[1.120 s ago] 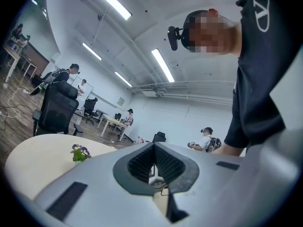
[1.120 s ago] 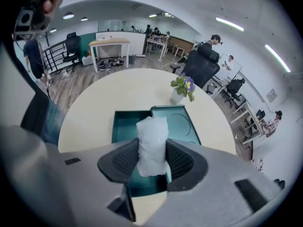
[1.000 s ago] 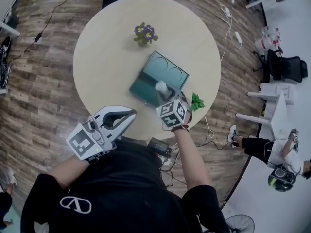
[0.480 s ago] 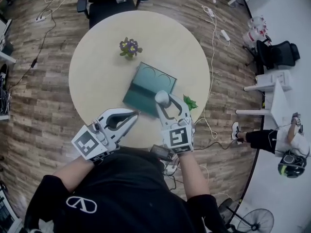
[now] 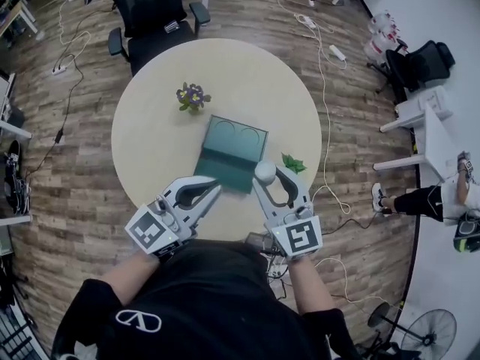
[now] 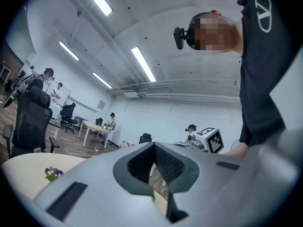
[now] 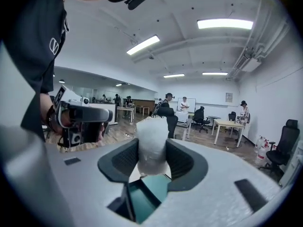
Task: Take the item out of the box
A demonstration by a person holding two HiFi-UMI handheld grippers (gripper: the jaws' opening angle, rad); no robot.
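An open teal box (image 5: 231, 153) lies in the middle of the round table (image 5: 150, 137); its raised lid shows two round hollows. My right gripper (image 5: 265, 174) hangs above the table's near edge, just right of the box, shut on a white wrapped item (image 5: 264, 172). In the right gripper view the white item (image 7: 151, 148) stands between the pads of the right gripper (image 7: 152, 160), with the box (image 7: 144, 195) below and behind it. My left gripper (image 5: 212, 189) hovers left of it, shut and empty; the left gripper (image 6: 154, 148) shows its tips together.
A small pot of purple flowers (image 5: 193, 96) stands behind the box, and a green leafy sprig (image 5: 292, 163) lies at the table's right rim. A black office chair (image 5: 150, 10) stands at the far side. Cables run over the wooden floor (image 5: 330, 88).
My right gripper has risen out of the box with the white item and drawn back toward the table's near edge. The left gripper has shifted a little to the right and upward.
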